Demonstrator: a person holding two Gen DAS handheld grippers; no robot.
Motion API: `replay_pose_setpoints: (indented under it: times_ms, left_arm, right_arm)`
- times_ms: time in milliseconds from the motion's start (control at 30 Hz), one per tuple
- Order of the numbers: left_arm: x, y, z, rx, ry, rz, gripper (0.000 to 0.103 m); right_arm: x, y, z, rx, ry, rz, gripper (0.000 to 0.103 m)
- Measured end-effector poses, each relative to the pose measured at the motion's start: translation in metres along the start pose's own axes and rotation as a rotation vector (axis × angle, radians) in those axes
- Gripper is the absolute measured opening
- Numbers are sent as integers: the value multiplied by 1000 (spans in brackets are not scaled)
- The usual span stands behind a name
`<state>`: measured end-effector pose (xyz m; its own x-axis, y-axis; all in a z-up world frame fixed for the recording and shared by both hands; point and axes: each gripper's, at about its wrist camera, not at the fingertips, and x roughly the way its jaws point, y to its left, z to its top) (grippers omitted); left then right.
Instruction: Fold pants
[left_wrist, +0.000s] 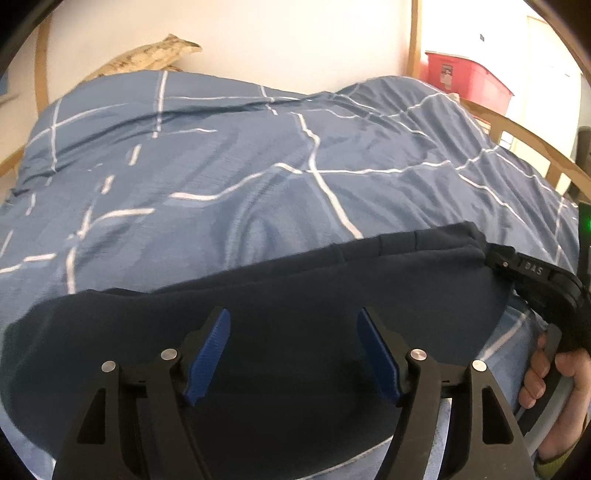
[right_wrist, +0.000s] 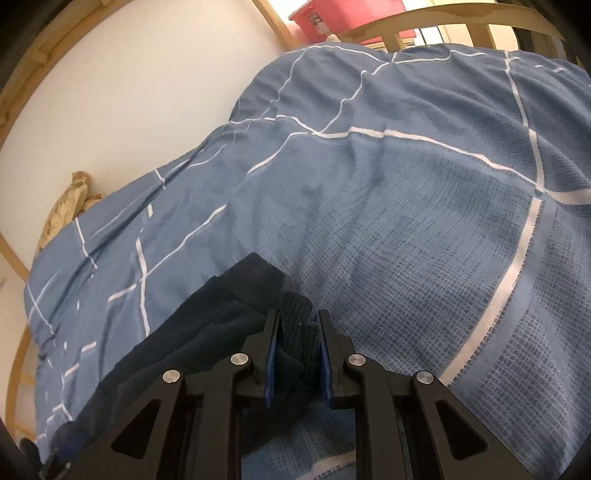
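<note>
Dark navy pants (left_wrist: 295, 291) lie across the near part of a blue checked duvet (left_wrist: 221, 166). My left gripper (left_wrist: 293, 332) is open and hovers just above the middle of the pants, blue pads (left_wrist: 208, 358) wide apart with nothing between them. In the right wrist view, my right gripper (right_wrist: 297, 328) is shut on the ribbed cuff end of the pants (right_wrist: 207, 325), which trail off to the left. The right gripper also shows at the right edge of the left wrist view (left_wrist: 491, 254), at the end of the pants.
The duvet (right_wrist: 406, 184) covers a bed with a wooden frame (left_wrist: 535, 144). A white wall runs behind it. A red storage box (left_wrist: 465, 77) stands beyond the bed's far right. A beige pillow (left_wrist: 155, 55) lies at the far left.
</note>
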<state>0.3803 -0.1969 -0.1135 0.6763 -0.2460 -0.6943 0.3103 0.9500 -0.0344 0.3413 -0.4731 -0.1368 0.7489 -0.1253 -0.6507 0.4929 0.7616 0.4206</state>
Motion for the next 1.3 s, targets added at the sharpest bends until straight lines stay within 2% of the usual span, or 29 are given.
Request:
replay_pose_setpoints:
  times_ms: [133,200,267,333,400,567,700,800,933,1133,1300]
  left_arm:
    - [-15,4,7,11,-1,66,73]
    - [-31,8,7,23,-2,89,76]
    - [-45,11,2,42,-16,164,85]
    - [-58,13,-6,73,-44,266,86]
    - [-65,19,-13,76,-43,313,86]
    - [-83,60,-21,-22,27,257,86]
    - [-108,85,-27,2,7,279,86]
    - [-130,106,-33,22,-8,278,86]
    - [-154,148,-45,-24,-1,219,86]
    - [-174,199,-80,-73,77,196,86]
    - [-186,220,-108,-93,102,178,86]
  right_arm:
    - [-2,-2,-1,12,9,46,30]
    - [-2,-2,1,23,11,60,32]
    - [-1,2,1,5,23,57,32]
    - [-1,12,1,-39,31,63,20]
    - [-14,27,2,-113,-4,51,20]
    - [-72,71,5,-239,-98,117,20]
    - [-109,117,-1,-353,-138,170,20]
    - [-128,160,-15,-431,-129,227,20]
    - [-138,209,-45,-509,-106,288,20]
    - [-139,263,-94,-610,-64,352,20]
    - [-141,306,-136,-708,-37,416,20]
